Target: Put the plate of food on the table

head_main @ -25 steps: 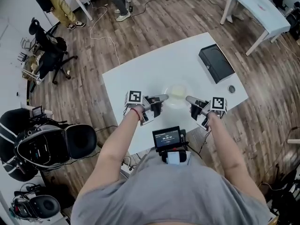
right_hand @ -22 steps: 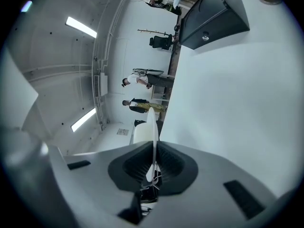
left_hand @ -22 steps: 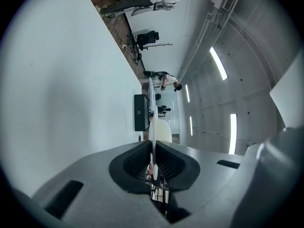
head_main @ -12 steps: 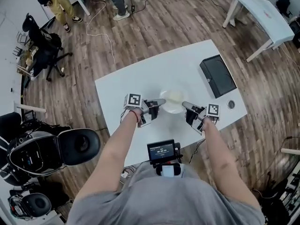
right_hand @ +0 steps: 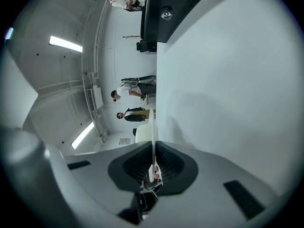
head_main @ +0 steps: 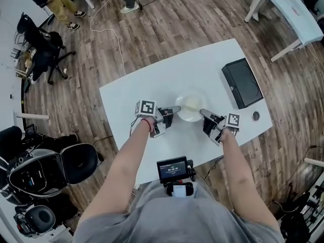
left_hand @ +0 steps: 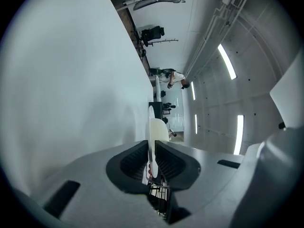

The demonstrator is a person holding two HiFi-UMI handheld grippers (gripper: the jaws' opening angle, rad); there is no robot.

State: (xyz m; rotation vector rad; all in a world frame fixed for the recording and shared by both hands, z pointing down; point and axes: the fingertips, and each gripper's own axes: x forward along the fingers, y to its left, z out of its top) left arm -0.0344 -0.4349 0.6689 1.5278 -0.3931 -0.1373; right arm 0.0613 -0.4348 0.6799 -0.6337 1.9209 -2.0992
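There is one round white plate [head_main: 191, 107] with a pale mound of food [head_main: 189, 103] on it, and it sits between my two sets of fingers, over the near half of the one white rectangular table [head_main: 147, 85]. I cannot tell whether its underside touches the tabletop or hangs just above it.

My left gripper [head_main: 172, 110] pinches the plate's left rim: in the left gripper view the thin white edge [left_hand: 151, 127] runs straight out from between my ribbed black pads [left_hand: 134, 159], which are closed down to the rim's thickness. My right gripper [head_main: 205, 114] does the same on the opposite rim; in the right gripper view the edge [right_hand: 154, 137] stands clamped between both pads [right_hand: 169, 161], with no gap left.

Beyond my right fingers, well apart from the plate, lies one flat black rectangular box [head_main: 242, 83] near the table's far right edge. One small round grey disc [head_main: 255, 116] sits just outside my right gripper, near the table's corner.
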